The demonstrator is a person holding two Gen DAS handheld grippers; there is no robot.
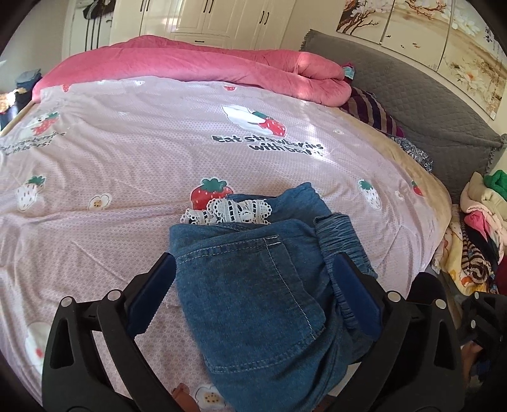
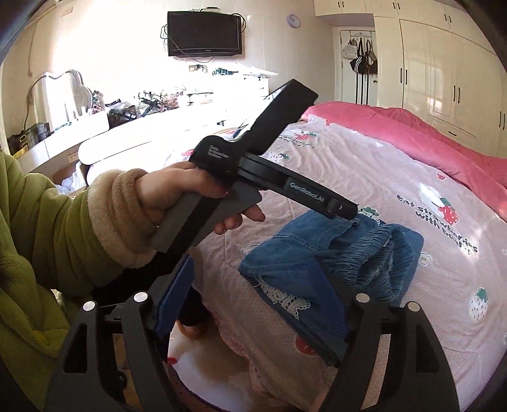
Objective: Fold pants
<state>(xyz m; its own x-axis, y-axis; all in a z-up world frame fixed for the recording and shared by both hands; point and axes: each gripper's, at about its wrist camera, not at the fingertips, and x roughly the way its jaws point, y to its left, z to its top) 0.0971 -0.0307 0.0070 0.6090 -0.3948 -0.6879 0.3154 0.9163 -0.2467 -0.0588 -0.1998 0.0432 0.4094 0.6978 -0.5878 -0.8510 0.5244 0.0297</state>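
On the pink bedsheet (image 1: 126,177), "Eat strawberries with bears!" (tool (image 2: 342,207): "GenRobot.AI")

The pink strawberry-print bedsheet (image 1: 133,152) carries the printed line "Eat strawberries with bears!", readable in both wrist views. The left gripper (image 2: 348,210) bears "GenRobot.AI" along its side; small white lettering on its body is too blurred to read.

1. Left wrist view sits close above the folded pants (image 1: 259,285), looking down and across the bed (image 1: 126,152) toward the wardrobe (image 1: 202,16) and headboard (image 1: 412,104)
2. Right wrist view looks down from the bed's edge, across it toward the TV (image 2: 204,33); both share pants, bed, wardrobe
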